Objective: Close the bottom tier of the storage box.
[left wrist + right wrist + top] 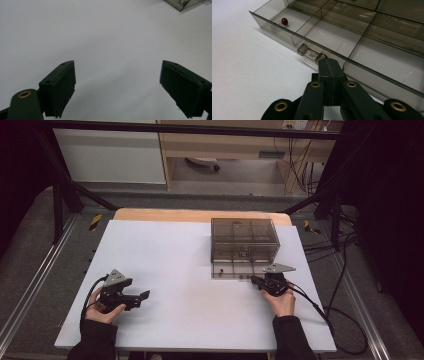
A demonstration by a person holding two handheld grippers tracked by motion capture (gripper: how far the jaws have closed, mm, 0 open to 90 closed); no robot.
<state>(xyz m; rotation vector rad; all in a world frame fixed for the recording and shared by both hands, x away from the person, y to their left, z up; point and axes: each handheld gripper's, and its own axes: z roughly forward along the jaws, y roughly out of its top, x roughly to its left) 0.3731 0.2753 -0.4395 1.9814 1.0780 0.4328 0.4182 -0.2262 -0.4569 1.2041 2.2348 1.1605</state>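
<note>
The drawer (352, 42), of smoky clear plastic and split into compartments, stands partly pulled out of the bottom of its box (244, 240) at the far right of the tabletop (175, 265), its front wall facing the person. The right tool (325, 61) has its jaws together on one end of the small clear handle (310, 53) at the middle of that front wall; the pads look clamped on the handle's near post, which is the likely reason the tool comes in low and level, so a straight pull or push would slide the drawer along the tabletop. A red bead (284, 21) lies in the front corner compartment, off to one side of the handle; the compartments just behind the handle look empty. The left tool (117, 82) rests well apart at the near left of the tabletop, its jaws wide apart with nothing between them. The white surface in front of the drawer is bare, so nothing blocks its travel; only the right cable (320, 312) trails off the near edge.
</note>
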